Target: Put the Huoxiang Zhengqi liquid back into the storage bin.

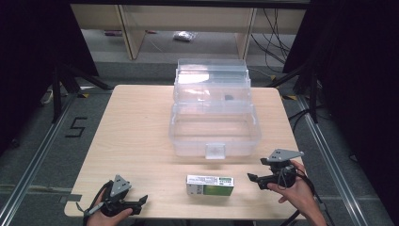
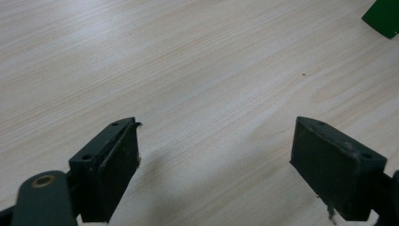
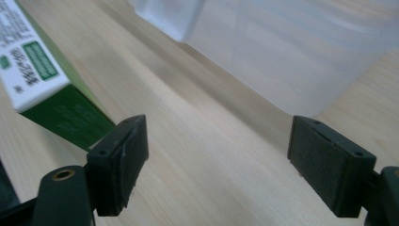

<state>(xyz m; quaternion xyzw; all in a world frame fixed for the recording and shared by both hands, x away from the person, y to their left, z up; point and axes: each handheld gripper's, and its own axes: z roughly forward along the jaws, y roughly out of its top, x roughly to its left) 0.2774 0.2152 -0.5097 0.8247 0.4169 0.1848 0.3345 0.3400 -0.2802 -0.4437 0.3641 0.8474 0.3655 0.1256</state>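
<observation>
Scanning from the left edge of the table, I found my left gripper resting low near the front corner, jaws spread wide over bare wood with nothing between them. Next along lay the green and white carton, flat on its long side near the front edge, just ahead of the clear storage box. To its right sat my right gripper, likewise released and empty, pointing toward the carton's end; in the right gripper view the carton sat just off its left jaw. I judged the step was picking up the carton, so I wanted to square the jaws across its narrow width and close gently enough not to crush the card. The storage box stood open, lid tilted back; its main tub looked empty, though a small dark object showed in the rear section.
</observation>
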